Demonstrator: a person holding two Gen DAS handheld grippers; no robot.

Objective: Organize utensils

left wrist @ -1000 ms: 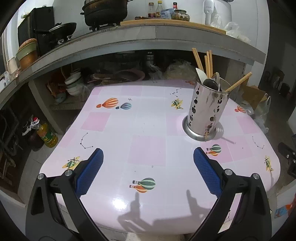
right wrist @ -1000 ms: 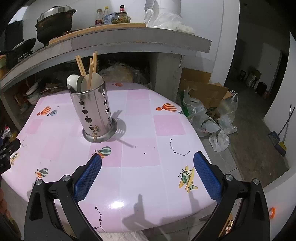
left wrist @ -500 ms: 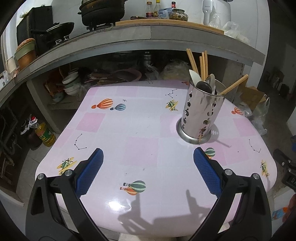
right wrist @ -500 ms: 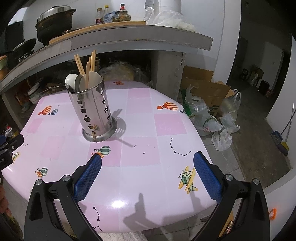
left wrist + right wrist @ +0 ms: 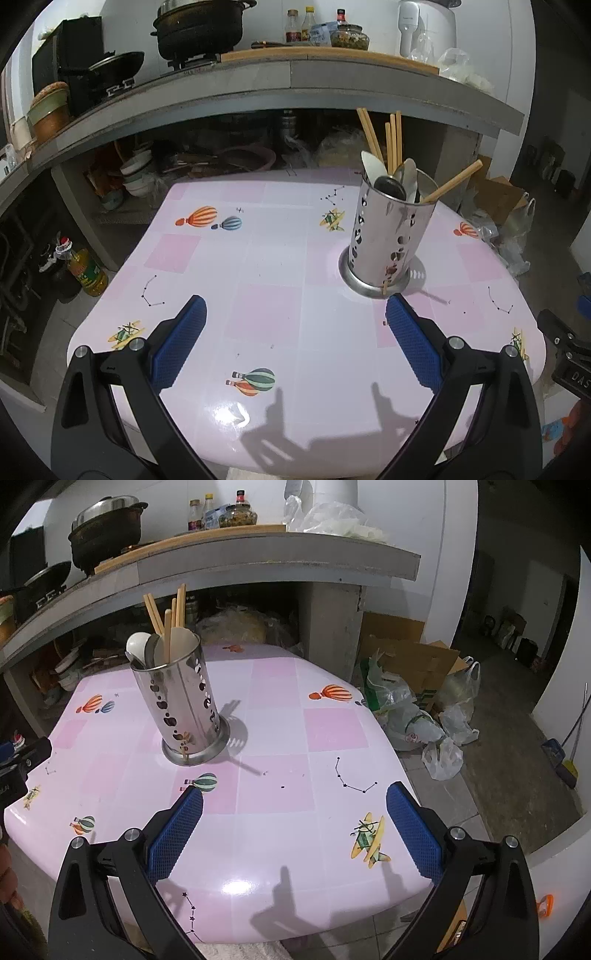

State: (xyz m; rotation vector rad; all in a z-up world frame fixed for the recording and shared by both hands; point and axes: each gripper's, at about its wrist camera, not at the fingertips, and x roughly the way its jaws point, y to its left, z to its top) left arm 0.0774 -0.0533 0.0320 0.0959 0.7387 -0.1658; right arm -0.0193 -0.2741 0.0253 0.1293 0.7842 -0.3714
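Note:
A perforated steel utensil holder (image 5: 389, 236) (image 5: 181, 709) stands upright on the pink table (image 5: 258, 266) (image 5: 295, 738). Wooden chopsticks (image 5: 393, 142) (image 5: 166, 620) and several spoons (image 5: 406, 179) (image 5: 138, 646) stick out of its top. My left gripper (image 5: 295, 317) hangs open over the table's near half, with the holder ahead to the right of its right finger. My right gripper (image 5: 293, 805) is open over the near right part of the table, and the holder stands ahead to its left. Nothing lies between either pair of blue pads.
A concrete counter (image 5: 288, 79) with pots and bottles overhangs the far side. Bowls (image 5: 133, 177) sit beneath it. An oil bottle (image 5: 83, 269) stands on the floor at left. Plastic bags (image 5: 424, 723) and a cardboard box (image 5: 406, 657) lie on the floor at right.
Both grippers have drawn back and risen slightly from the table, so the holder looks a little farther away. Both stay open and empty.

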